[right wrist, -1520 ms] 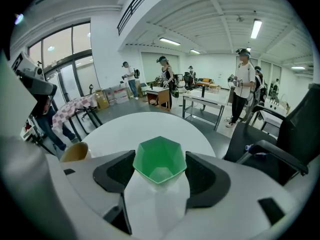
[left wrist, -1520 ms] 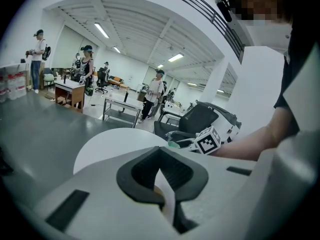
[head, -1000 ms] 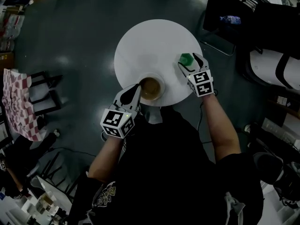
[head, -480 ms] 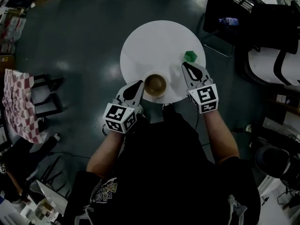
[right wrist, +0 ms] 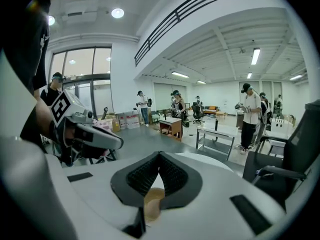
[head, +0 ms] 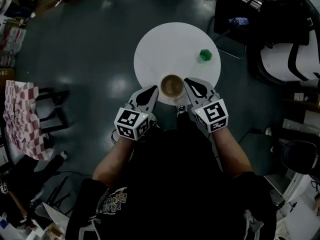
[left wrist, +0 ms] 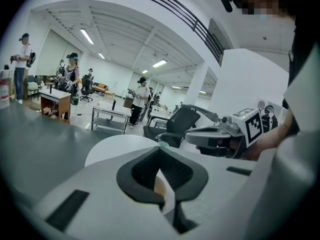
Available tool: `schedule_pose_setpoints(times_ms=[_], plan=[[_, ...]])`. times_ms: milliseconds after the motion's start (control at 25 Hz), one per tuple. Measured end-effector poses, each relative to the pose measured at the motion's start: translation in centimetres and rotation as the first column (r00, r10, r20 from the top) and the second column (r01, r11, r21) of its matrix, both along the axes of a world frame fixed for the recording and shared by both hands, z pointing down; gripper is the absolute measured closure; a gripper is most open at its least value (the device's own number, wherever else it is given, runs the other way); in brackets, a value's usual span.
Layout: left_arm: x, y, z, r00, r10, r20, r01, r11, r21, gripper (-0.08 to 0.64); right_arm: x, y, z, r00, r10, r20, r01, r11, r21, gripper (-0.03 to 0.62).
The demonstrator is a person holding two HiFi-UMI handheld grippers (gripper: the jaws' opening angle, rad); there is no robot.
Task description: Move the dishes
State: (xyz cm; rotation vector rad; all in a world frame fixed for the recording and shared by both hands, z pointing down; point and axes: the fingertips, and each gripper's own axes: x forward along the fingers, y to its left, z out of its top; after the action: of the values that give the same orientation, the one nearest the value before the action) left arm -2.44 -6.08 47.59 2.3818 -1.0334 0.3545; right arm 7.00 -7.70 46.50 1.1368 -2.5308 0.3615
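A tan bowl [head: 171, 85] stands at the near edge of the round white table [head: 170, 44]. A small green cup [head: 204, 55] sits alone at the table's right. My left gripper [head: 154, 89] is shut and empty, its tips just left of the bowl. My right gripper [head: 187, 82] has just been closing with nothing between its jaws, and it hovers shut just right of the bowl. In the left gripper view the shut tips [left wrist: 160, 147] meet above the bowl [left wrist: 159, 186]. The right gripper view shows the same [right wrist: 160, 154], with the bowl [right wrist: 152, 200] below.
A black chair [head: 235, 9] holding a bottle [head: 239, 20] and a white chair [head: 285, 59] stand right of the table. A checked cloth on a rack [head: 20, 119] is at the left. Several people, desks and chairs fill the far room.
My right gripper left the green cup, shut its jaws and drew back toward me and leftward, up beside the bowl. The left gripper shifted a little. Bowl and cup stayed put.
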Motion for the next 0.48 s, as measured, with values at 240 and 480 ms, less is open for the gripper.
schedule_pose_setpoints(times_ms=[240, 480], plan=[[-0.6, 2.3, -0.4, 0.997, 0.077, -0.002, -0.077, 0.997, 0.025, 0.555, -2.9, 3.9, -0.5, 1.0, 0.014, 0.02, -0.014, 1.0, -0.009, 0.572], [-1.6, 5.0, -0.2, 0.99, 0.139, 0.0, -0.139, 0.99, 0.025, 0.555, -5.2, 7.2, -0.5, 0.999, 0.044, 0.032, -0.043, 0.999, -0.023, 0.572]])
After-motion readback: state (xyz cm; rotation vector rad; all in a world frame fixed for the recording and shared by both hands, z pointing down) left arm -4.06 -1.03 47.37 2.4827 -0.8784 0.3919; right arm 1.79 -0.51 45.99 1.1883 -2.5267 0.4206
